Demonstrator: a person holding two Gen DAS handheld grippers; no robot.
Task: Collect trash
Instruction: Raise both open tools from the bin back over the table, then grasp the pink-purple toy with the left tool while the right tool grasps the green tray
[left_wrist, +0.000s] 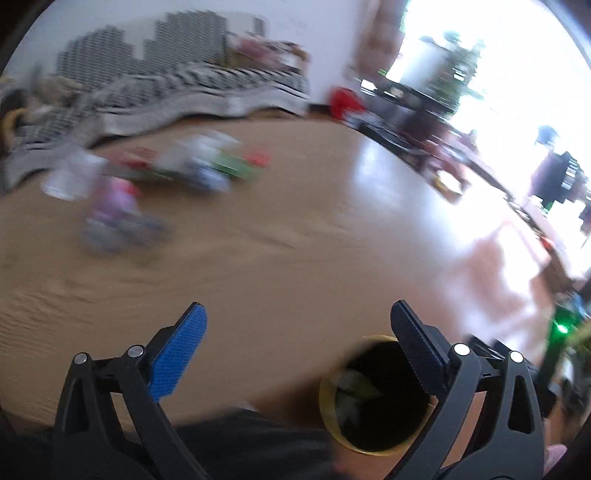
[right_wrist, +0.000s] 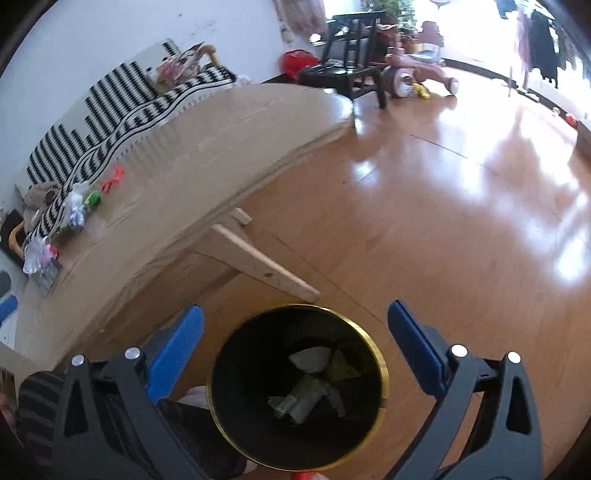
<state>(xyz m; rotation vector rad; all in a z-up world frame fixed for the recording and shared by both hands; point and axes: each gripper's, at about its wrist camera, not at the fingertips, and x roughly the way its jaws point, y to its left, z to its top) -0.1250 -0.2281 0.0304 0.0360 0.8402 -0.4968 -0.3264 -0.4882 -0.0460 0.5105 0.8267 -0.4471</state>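
Note:
A black trash bin with a gold rim (right_wrist: 380, 363) stands on the floor under my right gripper (right_wrist: 295, 321), which is open and empty above it. Several wrappers (right_wrist: 310, 387) lie inside the bin. Several pieces of trash (right_wrist: 77, 210) lie along the far side of the wooden table (right_wrist: 207, 155). In the blurred left wrist view my left gripper (left_wrist: 295, 321) is open and empty over the table's near part, the trash pile (left_wrist: 177, 166) is far ahead to the left, and the bin (left_wrist: 327, 406) shows at lower right.
A black-and-white striped sofa (right_wrist: 110, 99) runs behind the table. A black chair (right_wrist: 351, 70) and a pink tricycle (right_wrist: 417, 74) stand beyond on the glossy wood floor (right_wrist: 443, 221). A table leg (right_wrist: 258, 262) slants near the bin.

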